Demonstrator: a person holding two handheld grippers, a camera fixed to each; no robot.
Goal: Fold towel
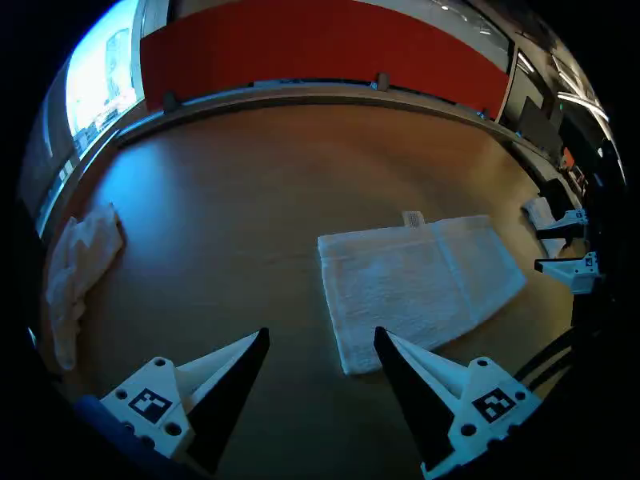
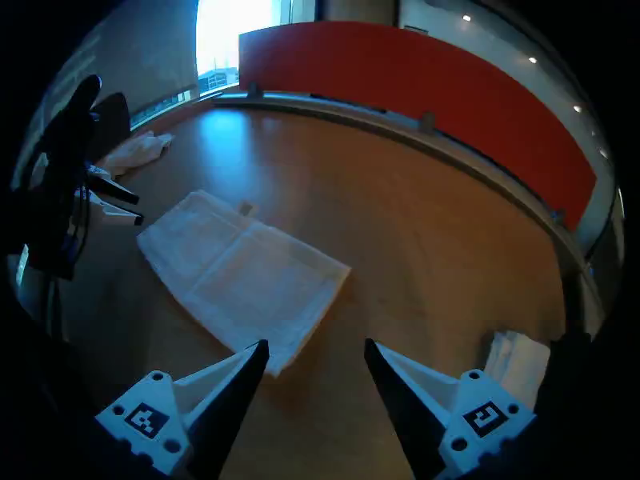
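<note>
Towel [image 1: 416,284] comes first: we see it lying flat on the brown wooden table [image 1: 240,200]. It is white and folded into a long shape, with one straight fold line across it. In the left gripper view it lies just past the right finger of the left claw [image 1: 321,332], and its near corner sits close to that finger's tip. In the right gripper view the towel [image 2: 240,276] lies ahead and to the left, with its near corner close to the left finger of the right claw [image 2: 315,343].

A small tag [image 1: 412,218] sticks out from the far edge of the towel. It is too small for us to read any words on it.

The left claw is wide open and holds nothing. The right claw is wide open too, and it also holds nothing. Neither one touches the towel. Each finger has a square black and white marker [image 1: 152,402] on it, which is a pattern and not writing.

A crumpled cloth [image 1: 76,272], also white, lies well apart from the towel near the table's left edge. In the right gripper view we see a folded cloth [image 2: 520,364] by the right finger. A red board [image 1: 320,48] stands along the back of the table, and a bright window [image 1: 100,72] is beside it.
</note>
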